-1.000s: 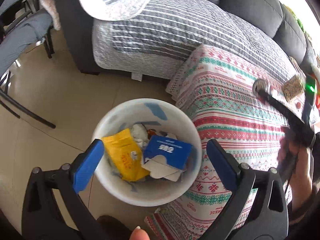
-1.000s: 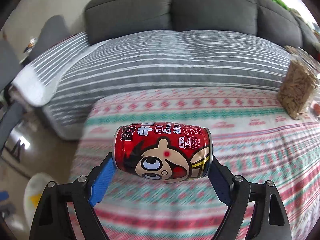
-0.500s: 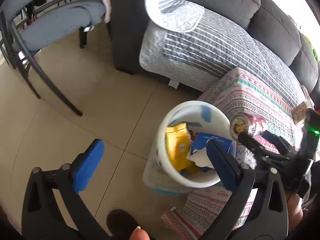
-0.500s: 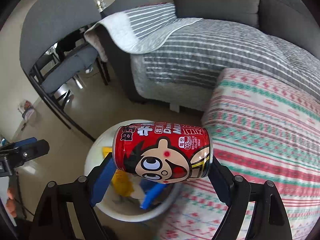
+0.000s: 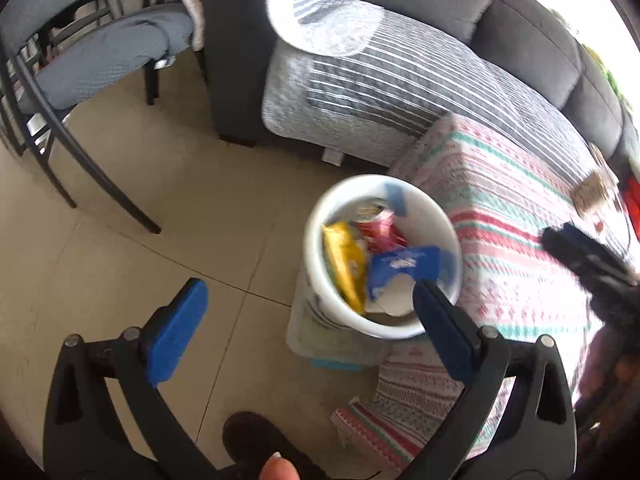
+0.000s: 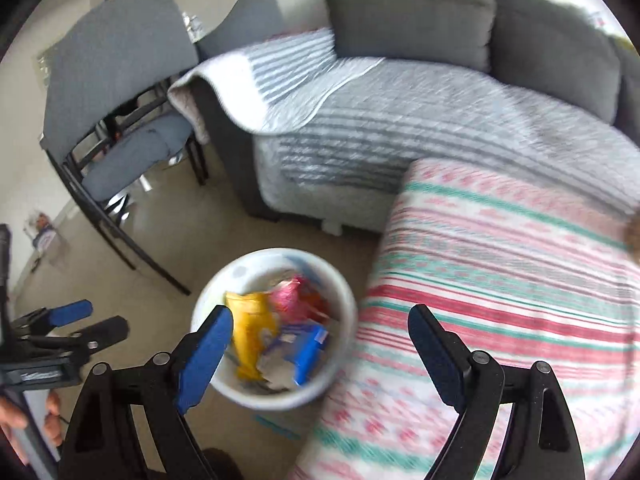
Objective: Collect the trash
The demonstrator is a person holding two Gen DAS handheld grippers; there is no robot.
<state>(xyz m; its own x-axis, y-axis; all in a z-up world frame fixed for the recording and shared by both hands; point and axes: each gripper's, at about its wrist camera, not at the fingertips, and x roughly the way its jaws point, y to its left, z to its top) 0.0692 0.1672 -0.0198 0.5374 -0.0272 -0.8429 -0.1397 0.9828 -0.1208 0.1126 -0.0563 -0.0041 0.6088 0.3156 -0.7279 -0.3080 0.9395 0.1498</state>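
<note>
Your right hand-held gripper [image 6: 320,344] has its blue pads wide apart and still parting, with nothing between them; through the gap you look down at the near rim of the white trash bin [image 6: 224,280] and the edge of the counter [image 6: 500,280] under its red, green and white patterned cloth. Your left hand-held gripper [image 5: 308,328] is spread wide too, empty, and hangs over the tiled floor [image 5: 140,272] beside the bin [image 5: 316,240]; its right finger crosses in front of the bin's near rim.

The bin stands on the floor, just beside the corner of the counter. Inside it, a yellow packet [image 5: 346,268] lies against the left wall, a blue and white carton [image 5: 400,264] sits toward the front, and behind them there is a red can [image 5: 380,232], blurred in both views, so it may be partly tucked under other scraps; you cannot tell how it lies.

In the right wrist view your left hand-held gripper shows at the lower left edge, well apart from the bin. In the left wrist view your right one [image 5: 576,252] reaches in from the right over the counter.

Behind the bin stands a grey sofa [image 6: 420,20] with a striped quilt [image 6: 380,120], and a grey chair [image 6: 120,80] stands to its left.
</note>
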